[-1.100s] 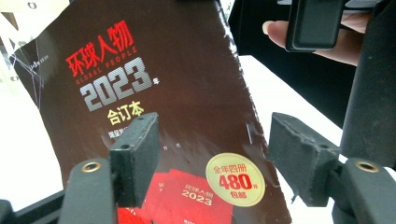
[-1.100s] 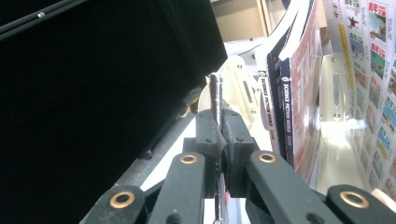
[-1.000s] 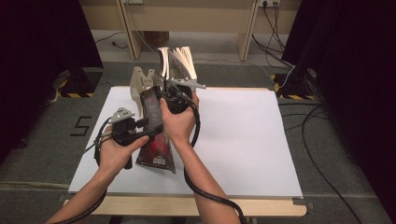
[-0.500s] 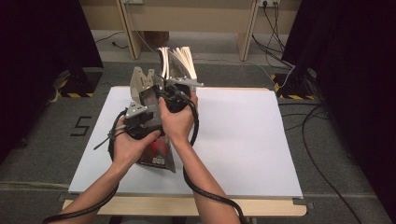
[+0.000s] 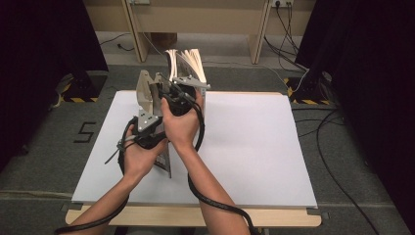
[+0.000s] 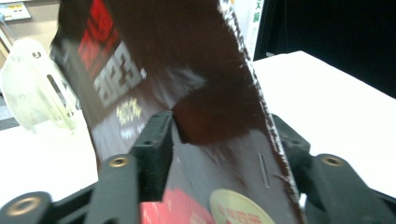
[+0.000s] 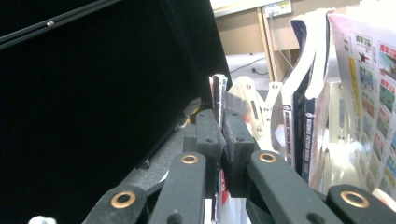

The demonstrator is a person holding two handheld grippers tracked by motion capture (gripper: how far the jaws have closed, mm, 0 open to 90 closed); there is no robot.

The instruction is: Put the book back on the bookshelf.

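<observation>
One thin dark-red magazine (image 6: 187,84) stands nearly on edge over the left half of the white table (image 5: 254,147), held between both grippers in front of the person. In the left gripper view its glossy cover, with red and white lettering, bends between the two black jaws; those jaws have just been closing around it, one pad against the cover and the other at the stapled spine edge, though whether they press firmly cannot be told. The left gripper (image 5: 147,132) sits low on the magazine in the high view, gripped by the person's left hand (image 5: 139,159).

The right gripper (image 7: 222,140) is clamped tight on the magazine's upper edge, its two pads pinching the thin pages between them. In the high view the right hand (image 5: 181,125) holds it just beyond the left gripper.

Just behind the hands, at the table's far edge, a pale bookend rack (image 5: 147,90) stands upright. Beside it to the right, a row of upright books and magazines (image 5: 188,63) fans open at the top.
</observation>
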